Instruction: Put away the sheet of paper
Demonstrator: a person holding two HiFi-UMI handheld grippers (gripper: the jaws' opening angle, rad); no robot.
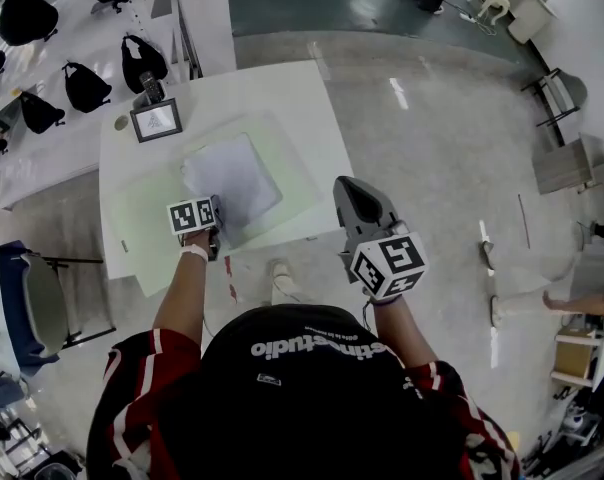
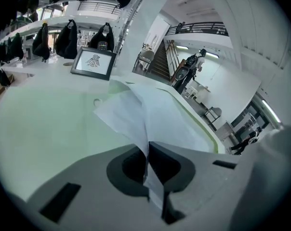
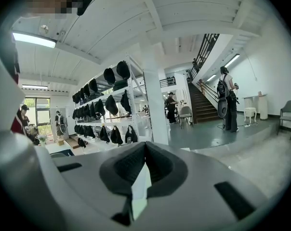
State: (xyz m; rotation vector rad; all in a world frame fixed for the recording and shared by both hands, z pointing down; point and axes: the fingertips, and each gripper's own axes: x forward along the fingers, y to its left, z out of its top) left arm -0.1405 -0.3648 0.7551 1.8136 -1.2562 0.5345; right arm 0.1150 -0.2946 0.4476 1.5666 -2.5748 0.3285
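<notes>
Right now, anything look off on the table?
Only the sheet of paper: it is buckled into a ridge where the left gripper pinches its near edge, so it does not lie flat on the green mat. Nothing spilled.

Materials as I read them on my feed:
- sheet of paper (image 1: 234, 180), centre of the head view: thin white paper, matt, softly creased.
- mat (image 1: 142, 218) beneath it: pale green, matt, smooth.
- table (image 1: 282, 93): white, smooth, with a faint sheen.
- left gripper (image 2: 148, 150) and right gripper (image 3: 144, 150): grey moulded plastic, matt, with darker matt pads. I see black-on-white print on the marker cubes.
- floor (image 1: 432, 148), right half: polished concrete, glossy, with streaks of light.
- bags (image 1: 87, 86), upper left: black cloth, dull.
- picture frame (image 1: 156, 120): dark matt rim.
</notes>
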